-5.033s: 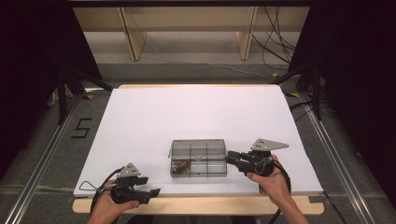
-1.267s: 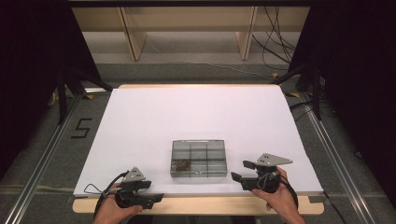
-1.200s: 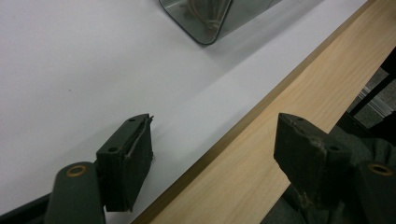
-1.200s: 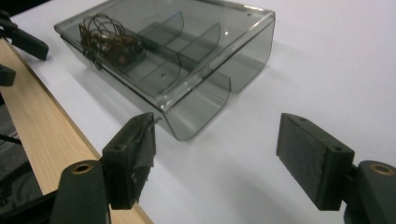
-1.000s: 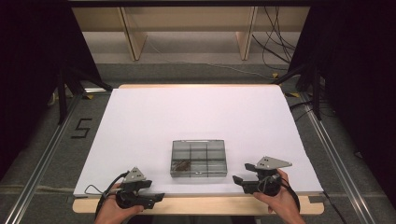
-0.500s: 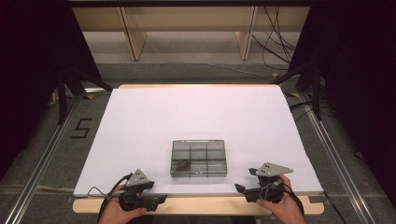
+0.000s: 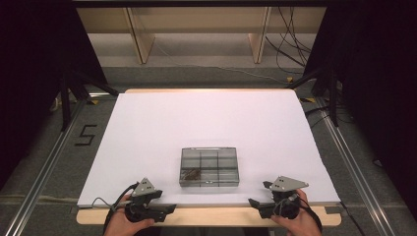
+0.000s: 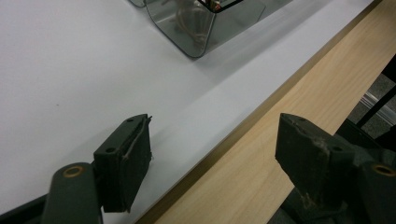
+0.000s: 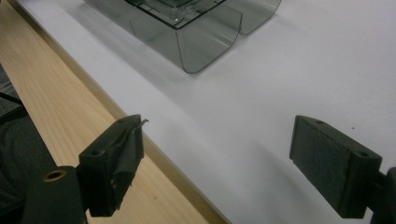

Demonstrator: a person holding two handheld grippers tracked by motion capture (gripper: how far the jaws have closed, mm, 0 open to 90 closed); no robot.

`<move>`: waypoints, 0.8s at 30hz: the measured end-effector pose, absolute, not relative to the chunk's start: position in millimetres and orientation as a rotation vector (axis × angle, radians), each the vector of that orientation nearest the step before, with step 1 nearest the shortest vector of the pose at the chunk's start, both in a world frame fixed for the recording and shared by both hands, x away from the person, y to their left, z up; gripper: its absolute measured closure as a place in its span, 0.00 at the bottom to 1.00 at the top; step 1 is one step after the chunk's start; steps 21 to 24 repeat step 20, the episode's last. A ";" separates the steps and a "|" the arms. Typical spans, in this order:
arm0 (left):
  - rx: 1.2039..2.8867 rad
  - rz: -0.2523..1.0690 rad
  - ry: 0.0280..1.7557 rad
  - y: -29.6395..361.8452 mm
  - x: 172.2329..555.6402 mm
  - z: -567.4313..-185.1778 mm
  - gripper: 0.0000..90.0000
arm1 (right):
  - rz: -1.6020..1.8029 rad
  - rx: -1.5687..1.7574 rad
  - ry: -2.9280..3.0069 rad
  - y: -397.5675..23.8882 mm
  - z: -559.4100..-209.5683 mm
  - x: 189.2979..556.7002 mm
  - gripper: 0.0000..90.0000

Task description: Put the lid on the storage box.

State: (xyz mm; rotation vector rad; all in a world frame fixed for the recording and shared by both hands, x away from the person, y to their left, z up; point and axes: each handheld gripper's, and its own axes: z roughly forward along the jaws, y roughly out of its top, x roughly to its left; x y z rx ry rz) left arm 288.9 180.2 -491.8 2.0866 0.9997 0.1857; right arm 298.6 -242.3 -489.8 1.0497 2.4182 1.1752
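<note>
- High view: a clear compartment box point(image 7: 210, 167) sat on the white sheet point(image 7: 206, 123) near the table's front edge, with something small and brown in its front-left compartment; what it was could not be told.
- High view: the left gripper point(image 7: 167, 210) was held over the wooden table edge point(image 7: 211, 216) left of the box, and the right gripper point(image 7: 254, 202) was held at the same edge right of it, both apart from the box.
- Left gripper view: the left gripper point(image 8: 212, 154) had its jaws spread wide with nothing between them, one over the white sheet point(image 8: 70, 70), the other over the wooden edge point(image 8: 289, 88); a corner of the box point(image 8: 196, 28) lay ahead.
- Right gripper view: the right gripper point(image 9: 217, 154) also had its jaws wide apart and empty, above the sheet's border, with the box point(image 9: 196, 32) ahead and untouched.
</note>
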 end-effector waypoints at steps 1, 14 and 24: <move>2.095 0.187 0.996 180.8 289.1 -491.4 0.29 | 1.181 1.038 2.424 -242.3 -490.2 299.0 0.21; 2.087 0.194 1.020 181.1 289.9 -492.3 0.29 | 1.177 1.032 2.436 -243.2 -492.2 298.6 0.21; 2.072 0.207 1.028 181.9 290.3 -492.4 0.29 | 1.179 1.044 2.426 -245.0 -492.5 299.4 0.21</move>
